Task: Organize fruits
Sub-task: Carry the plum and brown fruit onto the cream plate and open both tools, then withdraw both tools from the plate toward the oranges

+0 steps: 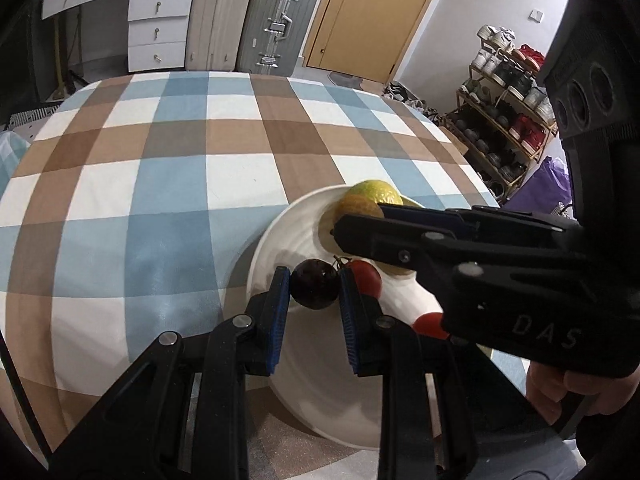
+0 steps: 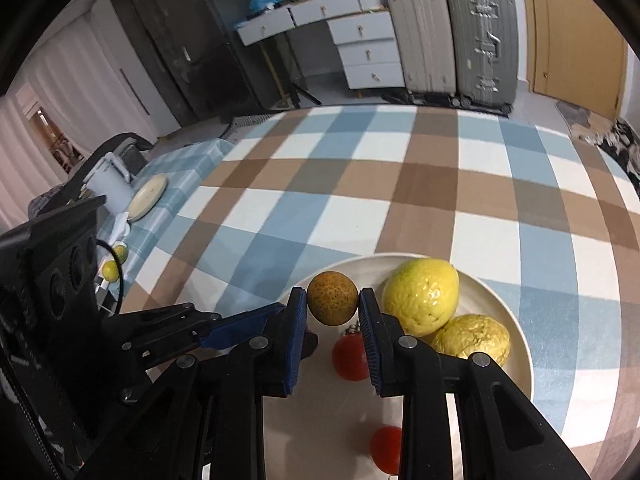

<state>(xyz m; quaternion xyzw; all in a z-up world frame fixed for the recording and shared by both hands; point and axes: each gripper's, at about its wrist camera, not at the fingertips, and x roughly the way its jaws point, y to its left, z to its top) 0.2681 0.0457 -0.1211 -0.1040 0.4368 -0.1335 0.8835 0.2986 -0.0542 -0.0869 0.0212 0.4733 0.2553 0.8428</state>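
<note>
A white plate (image 1: 288, 236) sits on the checked tablecloth and also shows in the right wrist view (image 2: 516, 344). My left gripper (image 1: 314, 286) is shut on a dark purple plum (image 1: 314, 284) over the plate. My right gripper (image 2: 333, 300) is shut on a small brownish-orange fruit (image 2: 332, 298), held above the plate; the right gripper also shows in the left wrist view (image 1: 340, 236). Two yellow lemons (image 2: 420, 296) (image 2: 472, 338) and two red cherry tomatoes (image 2: 350, 356) (image 2: 386, 446) lie on the plate. The tomatoes also show in the left wrist view (image 1: 366, 278) (image 1: 430, 324).
The checked tablecloth (image 1: 160, 184) covers the table. A side surface at left holds a cream dish (image 2: 148, 196) and small yellow-green fruits (image 2: 114, 264). Suitcases (image 1: 248, 16), drawers (image 1: 158, 28), a door and a shoe rack (image 1: 508, 116) stand beyond the table.
</note>
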